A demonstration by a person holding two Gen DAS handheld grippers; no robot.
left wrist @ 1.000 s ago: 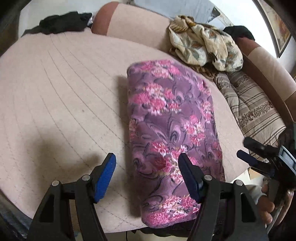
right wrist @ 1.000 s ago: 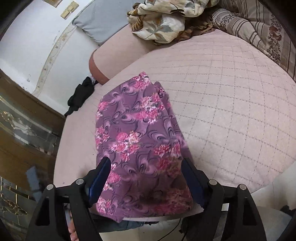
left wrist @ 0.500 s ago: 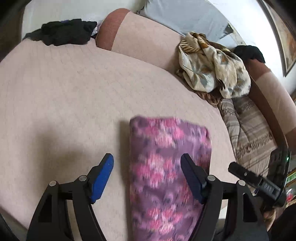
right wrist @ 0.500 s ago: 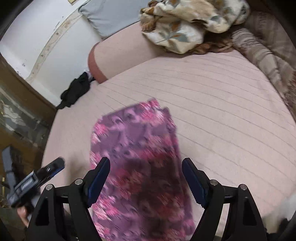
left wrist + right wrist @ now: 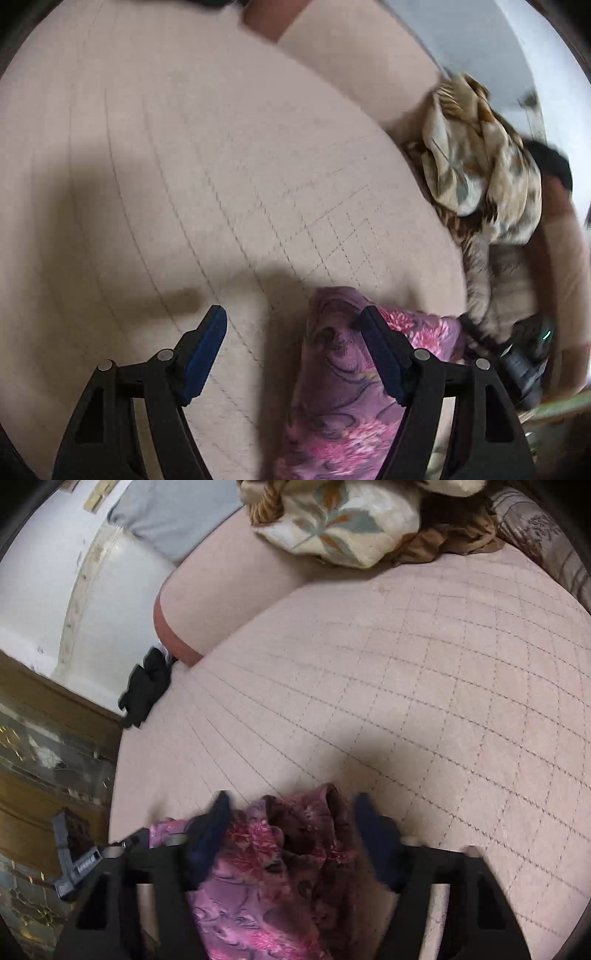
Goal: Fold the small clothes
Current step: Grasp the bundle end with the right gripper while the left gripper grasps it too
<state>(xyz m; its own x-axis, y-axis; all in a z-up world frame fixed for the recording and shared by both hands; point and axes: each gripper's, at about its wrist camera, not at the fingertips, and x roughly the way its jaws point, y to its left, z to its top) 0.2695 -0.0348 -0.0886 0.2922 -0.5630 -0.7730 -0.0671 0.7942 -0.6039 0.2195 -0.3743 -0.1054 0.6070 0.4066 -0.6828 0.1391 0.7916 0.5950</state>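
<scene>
Purple floral garment at bottom centre of right view, on quilted pink bed. Right gripper closing, cloth between jaws, pads not pressing. Left gripper wide, garment edge beneath right finger.

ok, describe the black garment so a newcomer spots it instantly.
Start at the quilted pink bed. Go to its far left corner, beside the bolster's red end: the black garment lies crumpled at the edge. It is the only plain dark cloth; the others are floral.

Matt quilted bedspread (stitched squares) under soft floral cloth garment.
</scene>
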